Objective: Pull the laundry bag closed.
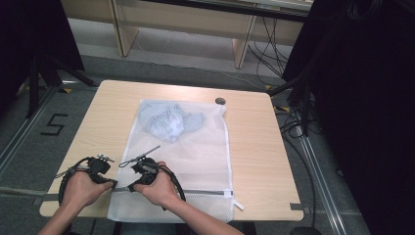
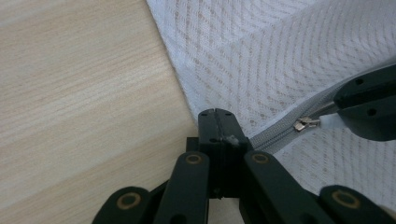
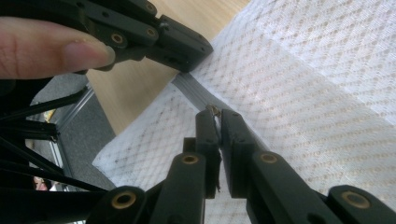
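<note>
Mesh laundry bag [image 1: 195, 161], one of it, lies flat on my one table [image 1: 254, 147] with one bluish garment [image 1: 169, 120] bunched inside at its far end and one grey zipper [image 1: 205, 192] running across its near end. At the left, my left gripper [image 1: 113, 184] sits at the bag's near left corner, its jaws pressed together on the zipper's end there. Just to its right, my right gripper [image 1: 131, 188] has its jaws nearly closed on the zipper pull [image 2: 306, 123], beside the left one.
</note>
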The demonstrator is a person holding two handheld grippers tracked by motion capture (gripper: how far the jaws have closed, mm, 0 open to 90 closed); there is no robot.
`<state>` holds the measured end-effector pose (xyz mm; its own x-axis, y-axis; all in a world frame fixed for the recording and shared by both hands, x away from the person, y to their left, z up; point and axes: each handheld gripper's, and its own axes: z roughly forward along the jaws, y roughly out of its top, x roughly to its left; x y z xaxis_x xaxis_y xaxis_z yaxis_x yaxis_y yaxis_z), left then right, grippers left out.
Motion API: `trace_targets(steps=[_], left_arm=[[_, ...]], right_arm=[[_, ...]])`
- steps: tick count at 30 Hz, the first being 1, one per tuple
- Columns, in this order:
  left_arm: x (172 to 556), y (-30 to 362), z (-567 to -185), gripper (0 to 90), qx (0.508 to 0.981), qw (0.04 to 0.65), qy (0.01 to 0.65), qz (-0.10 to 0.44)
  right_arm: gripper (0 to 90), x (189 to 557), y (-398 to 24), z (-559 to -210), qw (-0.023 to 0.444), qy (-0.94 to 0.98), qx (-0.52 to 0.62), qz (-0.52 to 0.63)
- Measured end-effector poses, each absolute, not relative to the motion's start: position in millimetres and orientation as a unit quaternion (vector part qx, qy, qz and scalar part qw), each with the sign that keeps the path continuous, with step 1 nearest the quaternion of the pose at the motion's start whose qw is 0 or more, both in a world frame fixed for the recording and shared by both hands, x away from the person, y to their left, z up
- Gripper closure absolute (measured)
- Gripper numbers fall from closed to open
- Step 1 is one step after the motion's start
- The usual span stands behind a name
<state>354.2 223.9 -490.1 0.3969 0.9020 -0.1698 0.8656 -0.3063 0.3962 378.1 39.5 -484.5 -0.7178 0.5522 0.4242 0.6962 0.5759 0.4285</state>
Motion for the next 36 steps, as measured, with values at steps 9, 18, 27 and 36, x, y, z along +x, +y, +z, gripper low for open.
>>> trace_targets(steps=[9,18,27,36], left_arm=[[354.3,224.3,-489.8,89.7,0.807,0.215,0.548,0.041],[354.6,224.8,-490.0,89.7,0.808,0.216,0.548,0.04],[354.6,224.8,-490.0,89.7,0.805,0.216,0.551,0.039],[354.5,224.5,-490.2,89.7,0.803,0.219,0.553,0.04]], right_arm=[[87.0,378.0,36.0,-483.9,0.124,-0.879,-0.357,-0.291],[87.0,378.0,31.9,-482.2,0.12,-0.88,-0.357,-0.29],[87.0,376.7,31.0,-478.8,0.101,-0.884,-0.358,-0.285],[87.1,375.6,30.3,-475.9,0.09,-0.89,-0.349,-0.279]])
